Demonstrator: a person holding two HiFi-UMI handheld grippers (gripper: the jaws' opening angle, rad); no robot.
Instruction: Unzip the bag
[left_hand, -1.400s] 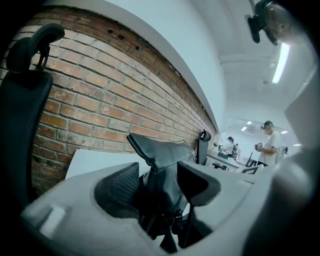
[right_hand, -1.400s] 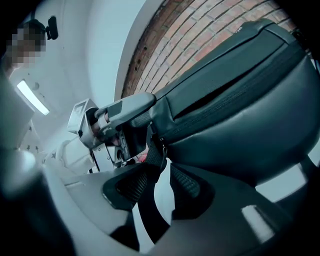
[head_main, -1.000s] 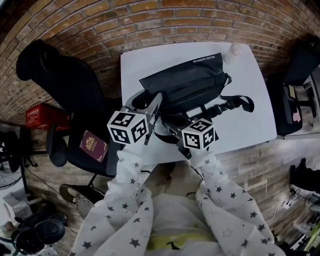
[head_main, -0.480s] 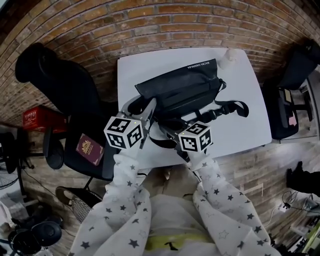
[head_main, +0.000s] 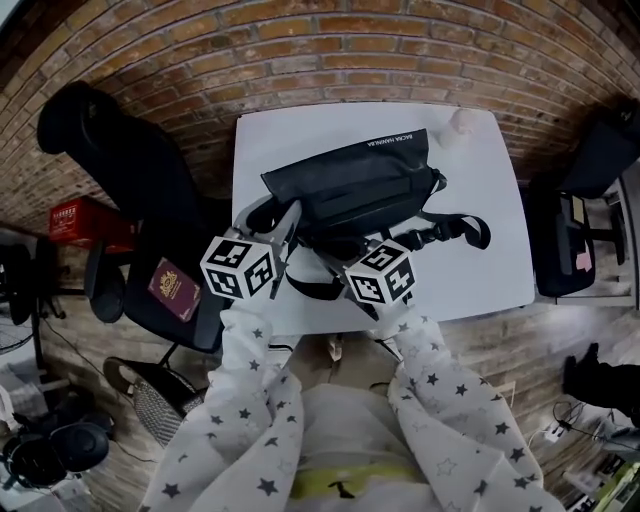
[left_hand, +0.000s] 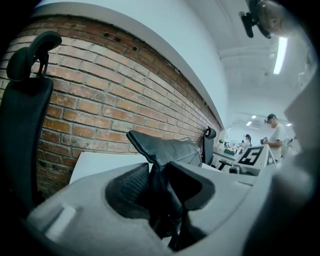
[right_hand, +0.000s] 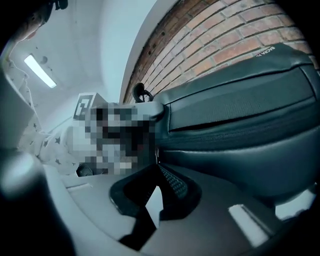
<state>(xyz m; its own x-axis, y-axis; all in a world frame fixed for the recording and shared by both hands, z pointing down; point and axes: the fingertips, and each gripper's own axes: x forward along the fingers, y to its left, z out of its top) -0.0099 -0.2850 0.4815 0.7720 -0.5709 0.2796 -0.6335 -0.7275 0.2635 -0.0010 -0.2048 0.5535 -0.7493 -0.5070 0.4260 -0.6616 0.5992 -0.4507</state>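
A black bag (head_main: 350, 185) lies across the white table (head_main: 480, 270), its strap (head_main: 462, 230) trailing to the right. My left gripper (head_main: 288, 218) is at the bag's left end. In the left gripper view the bag (left_hand: 160, 145) rises in a pinched fold between the pads of my left gripper (left_hand: 159, 192), which press on it. My right gripper (head_main: 326, 258) sits at the bag's near side, left of centre. In the right gripper view, my right gripper (right_hand: 155, 170) has its jaws together at the zipper line of the bag (right_hand: 240, 135), and a thin zipper pull (right_hand: 157, 156) stands at their tips.
A black office chair (head_main: 130, 170) stands left of the table, with a dark red booklet (head_main: 173, 289) on its seat. A red box (head_main: 85, 222) is on the floor further left. A small white object (head_main: 462, 122) sits at the table's far right corner. Another chair (head_main: 590, 190) is to the right.
The left gripper's jaws have narrowed onto the bag's left end. Both grippers and the bag sit slightly further left in view. The right gripper stays shut at the zipper.
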